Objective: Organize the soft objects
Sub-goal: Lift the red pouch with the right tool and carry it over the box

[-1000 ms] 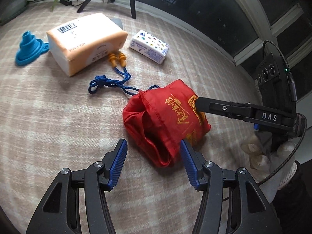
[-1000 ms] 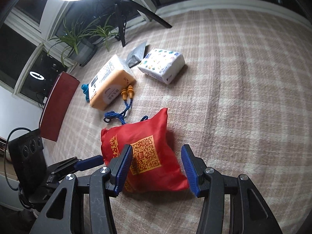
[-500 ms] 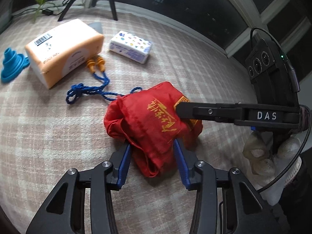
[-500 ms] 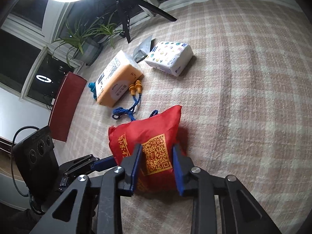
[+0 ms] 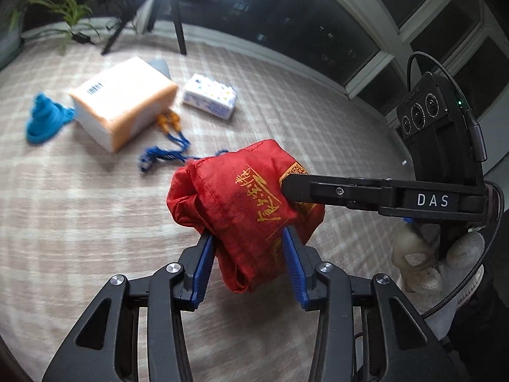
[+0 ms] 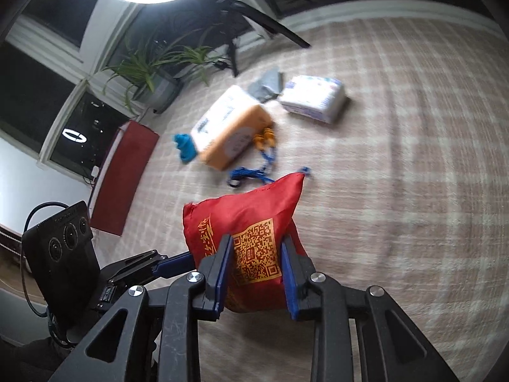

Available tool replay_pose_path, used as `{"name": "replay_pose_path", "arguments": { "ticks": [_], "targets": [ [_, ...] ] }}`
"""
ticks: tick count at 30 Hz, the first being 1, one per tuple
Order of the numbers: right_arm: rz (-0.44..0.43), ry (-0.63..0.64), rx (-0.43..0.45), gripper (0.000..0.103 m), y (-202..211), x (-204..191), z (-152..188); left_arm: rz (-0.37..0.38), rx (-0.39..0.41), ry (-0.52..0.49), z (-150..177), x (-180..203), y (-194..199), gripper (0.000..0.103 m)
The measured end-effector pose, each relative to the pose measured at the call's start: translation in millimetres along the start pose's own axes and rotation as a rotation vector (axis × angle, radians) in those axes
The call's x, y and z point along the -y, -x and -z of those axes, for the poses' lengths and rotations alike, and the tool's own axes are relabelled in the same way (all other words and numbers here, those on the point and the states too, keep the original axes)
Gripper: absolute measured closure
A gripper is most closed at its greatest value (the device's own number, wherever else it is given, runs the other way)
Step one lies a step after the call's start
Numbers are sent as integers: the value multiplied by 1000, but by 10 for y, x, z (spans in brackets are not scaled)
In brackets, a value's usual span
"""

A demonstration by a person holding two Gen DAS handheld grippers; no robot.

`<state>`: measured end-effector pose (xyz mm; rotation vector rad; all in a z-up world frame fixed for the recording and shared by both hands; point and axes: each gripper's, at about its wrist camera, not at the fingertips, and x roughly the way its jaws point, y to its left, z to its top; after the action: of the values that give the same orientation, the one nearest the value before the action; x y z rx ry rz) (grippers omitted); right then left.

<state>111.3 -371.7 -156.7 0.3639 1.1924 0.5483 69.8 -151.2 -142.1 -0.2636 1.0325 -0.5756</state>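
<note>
progress: early by my read. I've got one item in hand; no bin or target spot shows in either view, so I can't say where it goes.
left gripper [image 5: 248, 259]: fingers clamped on the near, bunched end of the red drawstring bag [image 5: 245, 203].
right gripper [image 6: 254, 270]: fingers clamped on the same bag across its gold QR-code panel; in the left view it comes in from the side.
bag location: held between both grippers, looks lifted off the plaid carpet [image 5: 79, 222]; background is motion-blurred.
bag look: thin shiny red fabric, gold Chinese lettering, rumpled and folded over, seam edges showing. I judge it limp, so it'll sag wherever it's unsupported.
left to do: orange tissue pack [image 5: 124, 102], white patterned tissue pack [image 5: 211, 99], blue-corded orange earplugs [image 5: 168, 127], blue funnel-like thing [image 5: 44, 121], all lying on the carpet beyond the bag, untouched.
grey pouch [image 6: 267, 84]: behind the tissue packs, partly hidden.
</note>
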Motion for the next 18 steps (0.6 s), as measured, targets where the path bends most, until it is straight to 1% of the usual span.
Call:
{"name": "replay_pose_path", "arguments": {
  "ticks": [3,8,9,14,18],
  "targets": [
    [-1,30,20,76,17,-262,-13,-11,37,-1,-3,-99,260,63],
    [-30,84,42,76,-16,-770,-94,-50,116,19,-12,-360,787,63],
    [-36,95,45,76,-27,-856,-105,-56,126,24,-13,-403,843,63],
    [-73,176,48,76,-174,-1438,-199,-111,201,62,26,-731,1325,63],
    [-102,240,37,76,-366,-1905,-256,-146,244,98,78,-965,1595,63]
  ]
}}
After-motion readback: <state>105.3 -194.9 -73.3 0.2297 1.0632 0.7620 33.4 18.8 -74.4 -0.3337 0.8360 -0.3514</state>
